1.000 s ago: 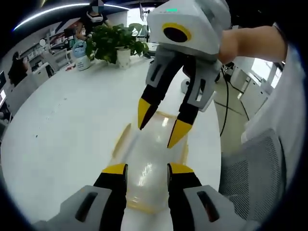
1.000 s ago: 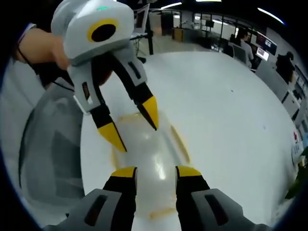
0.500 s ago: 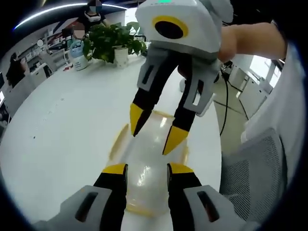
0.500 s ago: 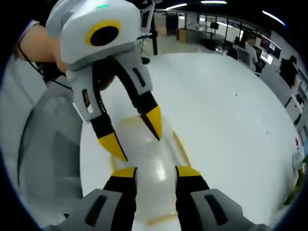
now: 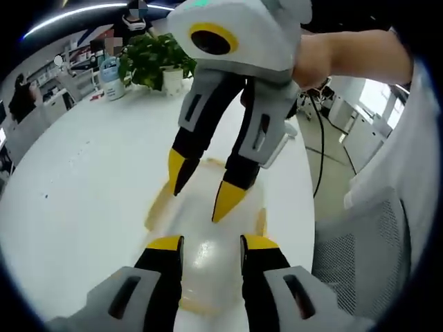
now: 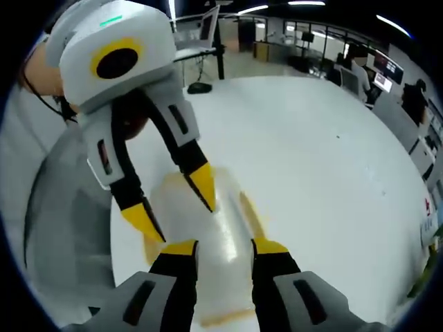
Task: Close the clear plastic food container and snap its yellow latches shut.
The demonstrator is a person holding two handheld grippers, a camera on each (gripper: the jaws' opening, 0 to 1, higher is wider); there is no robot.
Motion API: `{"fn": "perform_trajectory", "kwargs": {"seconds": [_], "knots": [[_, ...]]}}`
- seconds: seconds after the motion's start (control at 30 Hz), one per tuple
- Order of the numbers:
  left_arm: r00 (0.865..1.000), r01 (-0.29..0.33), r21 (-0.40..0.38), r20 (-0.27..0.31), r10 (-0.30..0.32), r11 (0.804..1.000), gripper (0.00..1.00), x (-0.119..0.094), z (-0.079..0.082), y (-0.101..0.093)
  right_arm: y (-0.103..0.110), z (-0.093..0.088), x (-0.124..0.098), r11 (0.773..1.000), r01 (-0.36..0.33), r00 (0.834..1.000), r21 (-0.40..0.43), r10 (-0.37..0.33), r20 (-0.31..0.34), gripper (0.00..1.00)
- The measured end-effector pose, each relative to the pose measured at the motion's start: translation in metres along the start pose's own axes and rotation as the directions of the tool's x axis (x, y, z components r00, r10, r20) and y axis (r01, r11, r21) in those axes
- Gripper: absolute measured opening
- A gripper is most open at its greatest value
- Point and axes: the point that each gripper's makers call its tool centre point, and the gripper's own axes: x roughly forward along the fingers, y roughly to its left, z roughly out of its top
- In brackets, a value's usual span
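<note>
Reaching forward along the bottom of the left gripper view, the left tool [image 5: 208, 243] has its two yellow-tipped jaws parted, with the clear plastic food container [image 5: 208, 228] lying under and between them on the white surface [image 5: 90, 187]; whether the tips touch the lid cannot be told. The right tool [image 5: 197, 185] comes into this view from above, held in a person's hand [image 5: 325, 59], its jaws also spread apart and pointing down at the far part of the container, gripping nothing. Yellow latches [image 5: 158, 207] run along the container's long sides, one on each side, and a yellow edge shows at its near end.

In the right gripper view the right tool [image 6: 218, 247] sits with jaws parted over the near part of the container [image 6: 208, 221], while the left tool [image 6: 173, 204] reaches in from the upper left, its jaws spread wide, tips low over the container's far end. A yellow latch [image 6: 250, 214] lies along the container's side.

Further out, a mesh chair [image 5: 360, 256] stands beside the surface's edge near the person's sleeve. At the far side of the surface a potted plant [image 5: 163, 59] stands with a bottle [image 5: 113, 76] just beside it, and people sit at desks in the office beyond.
</note>
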Motion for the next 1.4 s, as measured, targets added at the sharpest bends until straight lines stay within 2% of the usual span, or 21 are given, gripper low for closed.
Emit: {"fn": "perform_trajectory", "kwargs": {"seconds": [0.73,0.8,1.0,1.23,1.4], "knots": [[1.0,0.002,-0.026,0.004,-0.002,1.0,0.36,-0.005,-0.004,-0.014,-0.011,0.008,0.008,1.0,0.003,1.0,0.001,-0.003,0.008,0.32],[1.0,-0.009,0.008,-0.007,0.009,1.0,0.36,-0.005,-0.005,-0.015,-0.013,0.009,0.009,1.0,-0.001,1.0,0.005,0.001,0.004,0.32],[1.0,-0.011,0.023,-0.024,0.012,1.0,0.38,-0.002,-0.009,-0.019,-0.016,0.012,0.013,1.0,-0.014,1.0,0.007,0.014,-0.006,0.33],[0.999,-0.018,0.037,-0.034,0.019,0.999,0.39,0.0,-0.01,-0.021,-0.015,0.012,0.017,0.997,-0.068,0.997,0.024,0.069,-0.021,0.32],[0.998,-0.05,0.086,-0.041,0.054,0.995,0.38,0.001,-0.012,-0.021,-0.016,0.011,0.018,0.993,-0.105,0.994,0.061,0.107,-0.022,0.33]]}}
